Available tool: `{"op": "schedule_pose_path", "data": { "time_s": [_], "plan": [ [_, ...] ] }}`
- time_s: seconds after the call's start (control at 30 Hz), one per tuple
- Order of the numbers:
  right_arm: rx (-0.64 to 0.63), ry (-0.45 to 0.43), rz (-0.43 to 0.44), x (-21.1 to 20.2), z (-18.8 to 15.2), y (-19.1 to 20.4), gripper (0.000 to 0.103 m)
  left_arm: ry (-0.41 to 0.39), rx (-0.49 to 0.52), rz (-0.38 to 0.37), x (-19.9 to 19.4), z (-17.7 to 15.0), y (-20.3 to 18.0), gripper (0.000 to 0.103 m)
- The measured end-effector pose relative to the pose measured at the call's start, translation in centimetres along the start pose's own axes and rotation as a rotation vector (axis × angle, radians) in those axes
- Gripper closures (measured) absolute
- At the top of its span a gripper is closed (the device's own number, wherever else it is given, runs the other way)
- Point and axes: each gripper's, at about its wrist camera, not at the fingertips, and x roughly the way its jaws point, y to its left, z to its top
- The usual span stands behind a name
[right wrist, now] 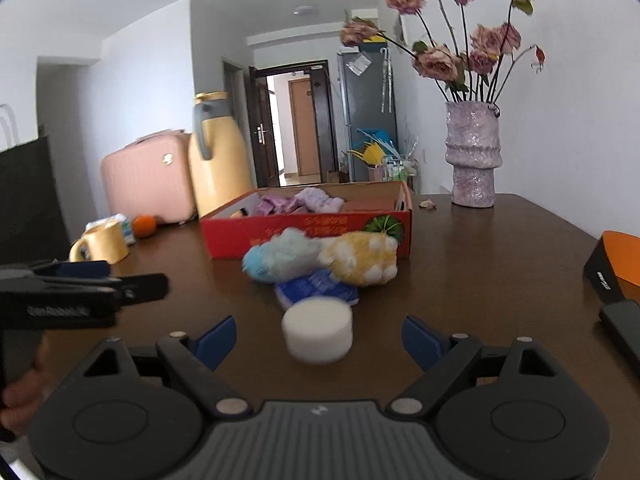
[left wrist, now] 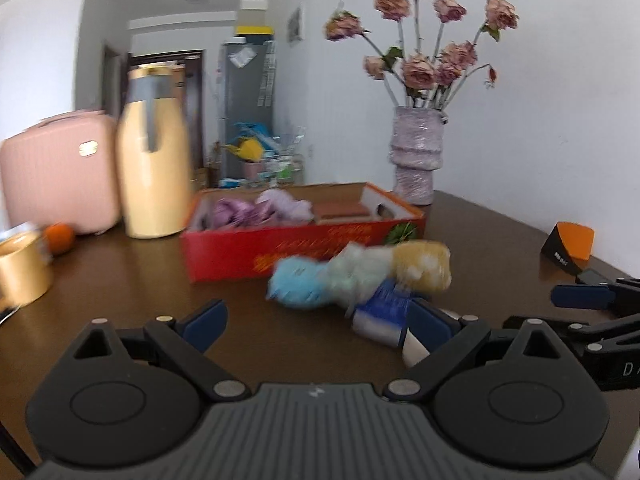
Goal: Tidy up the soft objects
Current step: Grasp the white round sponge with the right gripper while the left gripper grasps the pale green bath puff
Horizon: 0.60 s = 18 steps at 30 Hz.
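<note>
**Both tongs spread over the soft pile in front of the red box**

The left tongs [left wrist: 316, 320] are spread wide, nothing between their blue pads; the right pad sits just beside the blue-and-white piece [left wrist: 382, 312] at the near end of the pile, though blur makes it impossible to say whether they touch. The right tongs [right wrist: 319, 338] are also spread apart, and a white foam cylinder [right wrist: 318, 334] stands on the worktop [right wrist: 480, 264] between their fingers, touching neither.

The soft things lie together in a small heap near the middle of the worktop, just in front of the red cardboard box [right wrist: 308, 236]: a light blue plush piece [right wrist: 276, 260] on the left, a yellow plush paw with white pads [right wrist: 364, 258] on the right, and the blue-and-white piece under them toward the near edge. The heap rests against or just beside the box's front wall. Inside the box lie purple soft items [right wrist: 304, 202], toward its left half.

Toward the far left corner of the worktop stand a cream thermos jug [right wrist: 218, 160], a yellow mug [right wrist: 106, 242] and an orange [right wrist: 144, 226], with a pink suitcase [right wrist: 148, 176] behind them. At the far right corner a lilac vase of dried roses [right wrist: 474, 152] stands near the wall. An orange-and-black object [right wrist: 616, 268] sits at the right edge.
</note>
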Motion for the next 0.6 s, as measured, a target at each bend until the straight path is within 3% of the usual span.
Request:
{"op": "schedule_pose_path", "data": {
  "time_s": [0.13,0.27,0.37,0.43,0.5,0.6],
  "plan": [
    [-0.004,-0.017,-0.008,3.0,2.7,-1.0,0.017,0.064,0.011,-0.064,5.1,1.6,-0.3,0.005],
    [-0.038,-0.009,-0.012,5.7,4.2,-1.4,0.017,0.109,0.046,-0.077,9.6,2.3,-0.5,0.019],
    [-0.033,0.031,-0.014,7.3,3.9,-1.8,0.022,0.173,0.002,-0.127,12.4,2.6,0.1,0.023],
    [-0.038,0.066,-0.004,7.7,3.3,-1.9,0.022,0.194,-0.028,-0.161,13.3,2.6,0.5,0.034],
    [-0.014,0.088,0.044,7.6,2.5,-2.1,0.022,0.213,-0.036,-0.200,14.1,2.5,0.5,0.060],
    [-0.043,0.142,0.075,8.7,1.5,-1.5,0.022,0.217,-0.028,-0.194,13.7,2.3,0.3,0.066]
  ]
}}
